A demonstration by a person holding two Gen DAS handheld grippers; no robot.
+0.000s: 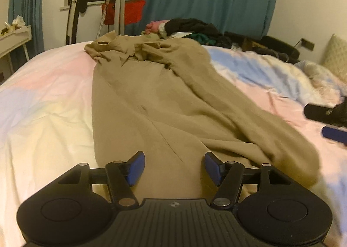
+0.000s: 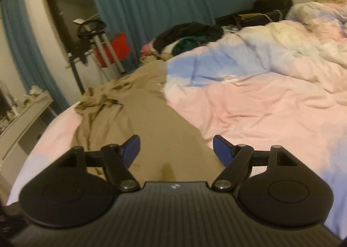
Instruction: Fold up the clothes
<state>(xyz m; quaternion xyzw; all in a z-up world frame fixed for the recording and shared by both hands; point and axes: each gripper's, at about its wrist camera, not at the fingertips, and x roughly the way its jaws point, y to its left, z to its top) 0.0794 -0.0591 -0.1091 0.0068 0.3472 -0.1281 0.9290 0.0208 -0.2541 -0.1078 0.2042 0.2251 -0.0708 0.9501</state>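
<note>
While both the left gripper [image 1: 172, 167] and right gripper [image 2: 176, 152] gape empty, the tan garment's [image 1: 156, 103] near hem stays hidden.

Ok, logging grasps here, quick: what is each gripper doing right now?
Left gripper: open, holding nothing, over the tan garment.
Right gripper: open, holding nothing.

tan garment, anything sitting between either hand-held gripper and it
Nothing visible. The left hand-held gripper hangs open right over the near end of the tan garment, and the right hand-held gripper is open over it too. The pile of dark clothes lies beyond its far end.
</note>
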